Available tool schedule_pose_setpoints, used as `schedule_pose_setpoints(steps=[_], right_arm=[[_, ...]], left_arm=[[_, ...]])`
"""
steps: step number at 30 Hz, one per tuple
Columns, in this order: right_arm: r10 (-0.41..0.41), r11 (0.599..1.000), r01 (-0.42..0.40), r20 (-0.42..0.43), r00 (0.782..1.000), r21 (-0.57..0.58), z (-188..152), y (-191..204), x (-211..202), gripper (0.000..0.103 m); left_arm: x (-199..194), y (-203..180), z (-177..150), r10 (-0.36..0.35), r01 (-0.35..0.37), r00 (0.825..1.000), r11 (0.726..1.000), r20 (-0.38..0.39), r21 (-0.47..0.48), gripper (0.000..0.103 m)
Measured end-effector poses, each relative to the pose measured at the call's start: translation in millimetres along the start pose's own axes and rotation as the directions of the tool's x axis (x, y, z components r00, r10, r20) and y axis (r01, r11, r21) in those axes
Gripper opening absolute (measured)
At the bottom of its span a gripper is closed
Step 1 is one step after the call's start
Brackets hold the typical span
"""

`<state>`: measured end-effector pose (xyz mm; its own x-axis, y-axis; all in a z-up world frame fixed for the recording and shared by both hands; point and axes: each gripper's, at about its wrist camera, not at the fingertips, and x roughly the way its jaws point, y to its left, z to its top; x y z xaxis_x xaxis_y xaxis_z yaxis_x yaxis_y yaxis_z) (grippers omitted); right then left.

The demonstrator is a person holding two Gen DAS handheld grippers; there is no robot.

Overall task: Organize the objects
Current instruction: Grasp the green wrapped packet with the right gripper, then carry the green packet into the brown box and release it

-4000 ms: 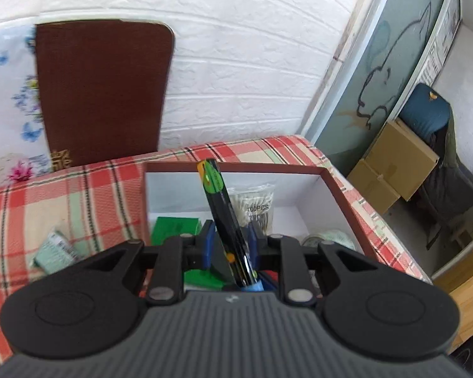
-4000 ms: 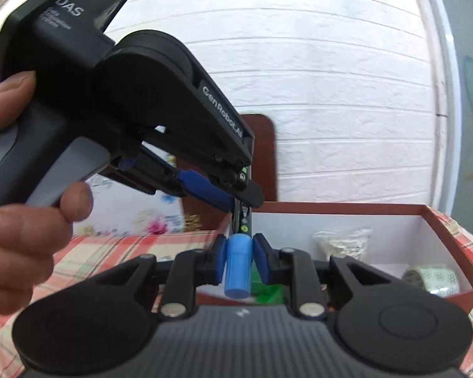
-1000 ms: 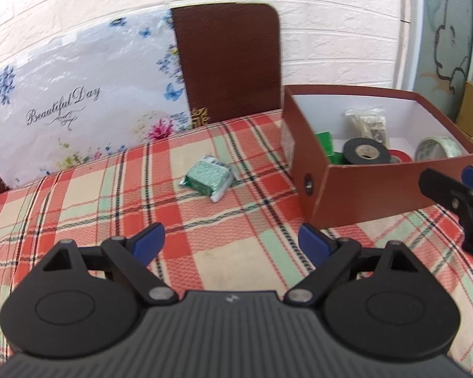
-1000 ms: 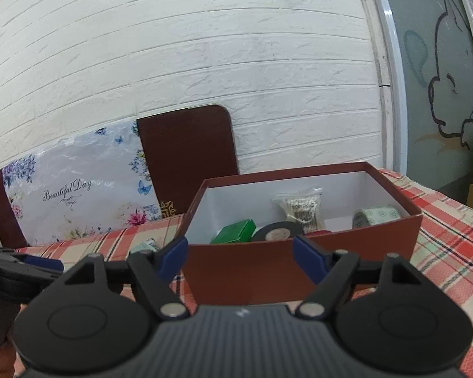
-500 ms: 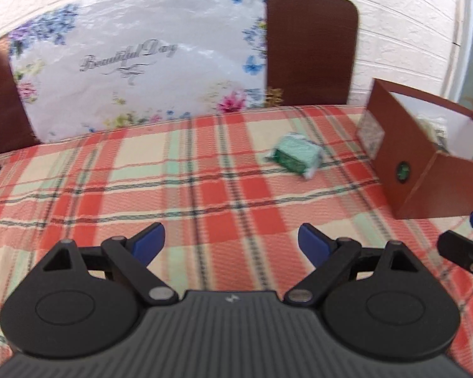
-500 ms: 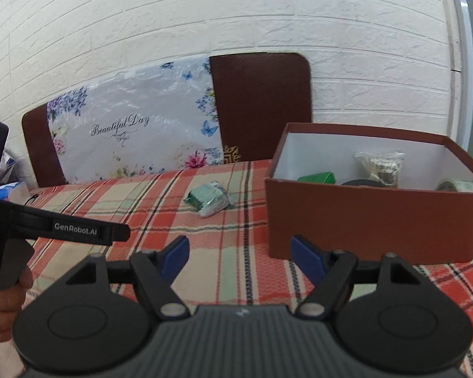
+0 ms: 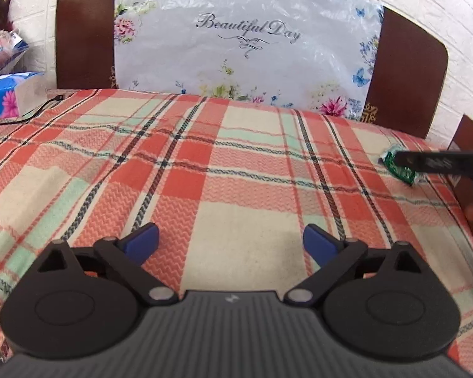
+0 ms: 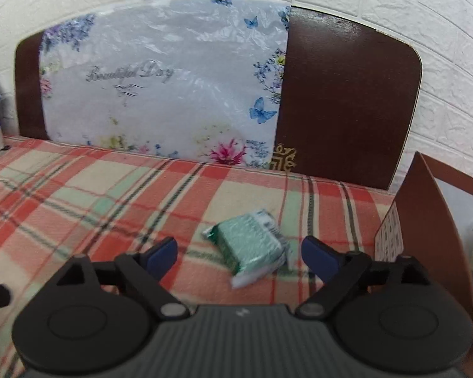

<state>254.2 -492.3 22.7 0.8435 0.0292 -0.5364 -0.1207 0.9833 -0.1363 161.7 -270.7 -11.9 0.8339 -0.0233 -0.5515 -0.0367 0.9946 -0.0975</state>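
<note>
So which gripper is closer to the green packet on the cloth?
Right. The right gripper is opening just before the green packet, framing it untouched. The left gripper, also opening, faces bare cloth, the packet far to its right.

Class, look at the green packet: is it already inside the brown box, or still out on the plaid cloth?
Out. The green packet lies on the plaid cloth, left of the brown box, apart from its wall.

A white brick-patterned wall (image 8: 394, 6) stands behind a dark brown headboard (image 8: 347, 100), partly draped in flowered plastic sheet (image 7: 246, 47), above a bed's red plaid blanket (image 7: 205, 173), all daylit.
</note>
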Motion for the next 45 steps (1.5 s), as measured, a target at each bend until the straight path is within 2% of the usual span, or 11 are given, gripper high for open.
schedule_pose_setpoints(steps=[3,6,12,19,20,22,24,30,36,40,45], right_arm=[[-0.014,1.000,0.016,-0.094,0.995,0.024,-0.8,-13.4,40.8,0.087],[0.092,0.991,-0.083,-0.090,0.992,0.101,-4.6,-29.0,44.8,0.049],[0.148,0.989,-0.146,-0.101,0.984,0.023,-30.9,-6.6,-2.2,0.048],[0.185,0.982,-0.179,-0.114,0.976,0.061,-90.7,-7.6,-106.8,0.049],[0.179,0.983,-0.172,-0.111,0.978,0.067,-97.3,-7.6,-119.2,0.051],[0.179,0.982,-0.171,-0.102,0.979,0.079,-107.7,-9.8,-137.0,0.073],[0.170,0.983,-0.163,-0.087,0.982,0.080,-114.9,-13.8,-150.8,0.074],[0.189,0.980,-0.183,-0.085,0.978,0.072,-122.1,-28.5,-165.8,0.074],[0.230,0.971,-0.222,-0.092,0.969,0.092,-130.0,-37.5,-166.1,0.078],[0.254,0.967,-0.250,-0.108,0.961,0.046,-128.8,-34.9,-163.8,0.085],[0.268,0.963,-0.264,-0.121,0.956,0.044,-131.6,-41.6,-161.0,0.085]], left_arm=[[1.0,2.1,0.2,-0.019,0.019,1.000,1.000,0.003,-0.011,0.099],[0.2,5.6,-1.8,-0.026,0.027,1.000,0.999,0.005,-0.020,0.100],[1.6,5.0,-1.3,-0.026,0.026,1.000,1.000,-0.001,-0.014,0.101],[4.4,-2.2,-0.8,-0.007,0.009,0.999,0.999,-0.035,0.043,0.103],[4.6,-4.6,-0.1,0.001,0.001,0.999,0.998,-0.045,0.059,0.103],[1.0,-9.7,1.6,0.013,-0.008,0.997,0.997,-0.074,0.074,0.103],[-11.2,-12.1,2.5,-0.042,0.044,0.994,0.999,-0.101,0.019,0.102],[-53.0,-63.6,3.5,-0.273,0.285,0.935,0.958,-0.228,0.019,0.095],[-60.8,-115.6,-0.5,-0.479,0.504,0.805,0.863,-0.349,-0.021,0.097],[-51.8,-125.3,-1.5,-0.463,0.481,0.801,0.875,-0.379,-0.054,0.097],[-49.6,-124.2,1.1,-0.493,0.479,0.772,0.866,-0.401,-0.145,0.097]])
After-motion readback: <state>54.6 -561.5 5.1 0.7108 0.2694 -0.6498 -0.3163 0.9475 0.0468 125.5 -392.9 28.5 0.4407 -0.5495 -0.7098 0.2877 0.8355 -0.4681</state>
